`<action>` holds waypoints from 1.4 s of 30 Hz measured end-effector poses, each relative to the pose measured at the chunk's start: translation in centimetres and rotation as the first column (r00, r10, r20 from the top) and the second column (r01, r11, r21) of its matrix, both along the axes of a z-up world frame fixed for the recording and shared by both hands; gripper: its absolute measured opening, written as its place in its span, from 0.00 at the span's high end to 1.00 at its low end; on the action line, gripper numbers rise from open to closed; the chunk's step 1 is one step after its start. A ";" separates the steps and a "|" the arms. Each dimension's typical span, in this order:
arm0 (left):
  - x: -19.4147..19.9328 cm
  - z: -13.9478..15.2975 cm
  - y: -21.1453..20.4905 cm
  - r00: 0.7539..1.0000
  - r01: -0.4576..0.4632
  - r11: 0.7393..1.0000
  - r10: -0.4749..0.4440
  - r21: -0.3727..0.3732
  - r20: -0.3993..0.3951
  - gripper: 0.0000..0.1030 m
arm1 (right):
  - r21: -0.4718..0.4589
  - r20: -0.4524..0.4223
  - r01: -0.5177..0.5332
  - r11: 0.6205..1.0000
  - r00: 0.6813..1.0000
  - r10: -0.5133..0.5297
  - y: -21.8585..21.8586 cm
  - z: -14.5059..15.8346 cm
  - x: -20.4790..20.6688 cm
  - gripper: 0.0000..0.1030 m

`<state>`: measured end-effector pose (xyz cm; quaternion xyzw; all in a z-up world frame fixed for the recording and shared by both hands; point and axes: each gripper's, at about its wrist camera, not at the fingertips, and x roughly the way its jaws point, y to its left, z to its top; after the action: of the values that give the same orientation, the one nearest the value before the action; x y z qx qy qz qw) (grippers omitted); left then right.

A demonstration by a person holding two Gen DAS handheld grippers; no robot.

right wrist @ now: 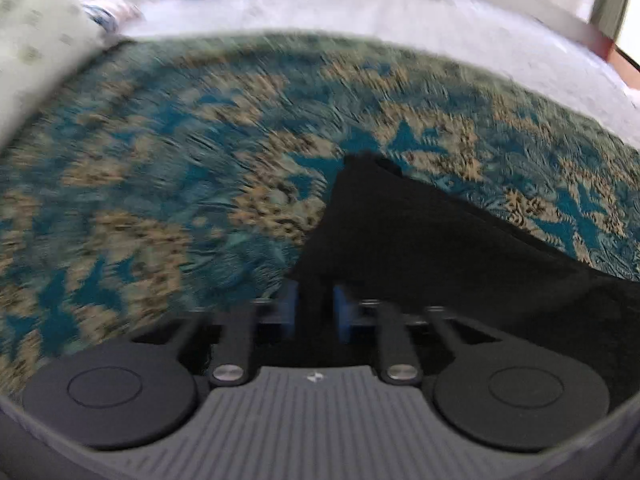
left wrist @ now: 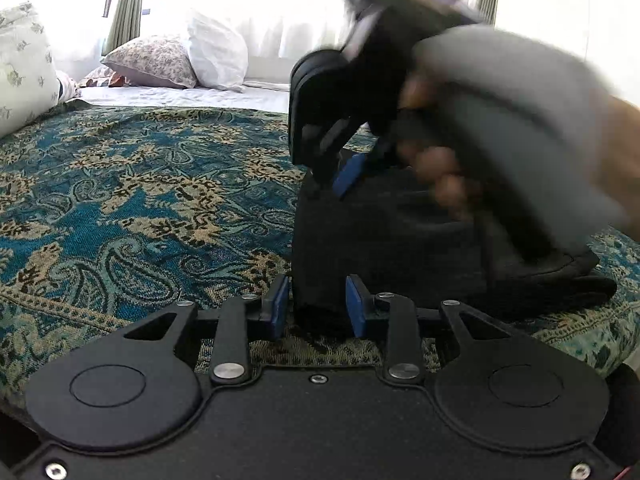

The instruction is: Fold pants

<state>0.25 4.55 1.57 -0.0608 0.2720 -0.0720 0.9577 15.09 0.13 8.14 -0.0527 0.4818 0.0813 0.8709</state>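
Note:
The black pants (left wrist: 384, 236) lie bunched on a blue and tan paisley bedspread (left wrist: 132, 208). My left gripper (left wrist: 318, 304) is shut on a near edge of the pants, blue pads on either side of the cloth. My right gripper (left wrist: 332, 178), held by a hand in a grey sleeve, pinches the upper edge of the pants and holds it raised above the bed. In the right wrist view my right gripper (right wrist: 316, 306) is shut on the black cloth (right wrist: 420, 248), which hangs away to the right over the bedspread (right wrist: 160, 184). That view is blurred.
Pillows (left wrist: 156, 60) and a white pillow (left wrist: 216, 52) lie at the head of the bed by a bright window with curtains. A floral cushion (left wrist: 20, 68) sits at the left. A pale sheet (left wrist: 180, 96) shows beyond the bedspread.

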 end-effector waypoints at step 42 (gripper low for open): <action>22.5 1.3 0.3 0.957 0.076 0.988 -0.111 -0.136 -0.268 0.28 | 0.461 0.191 0.109 0.881 0.957 -0.218 -33.4 -4.1 -5.5 0.00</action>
<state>22.71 4.89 2.87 -0.1170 0.3997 -0.1249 0.9005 9.58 -33.30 4.07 0.1799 0.3456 0.1085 0.9145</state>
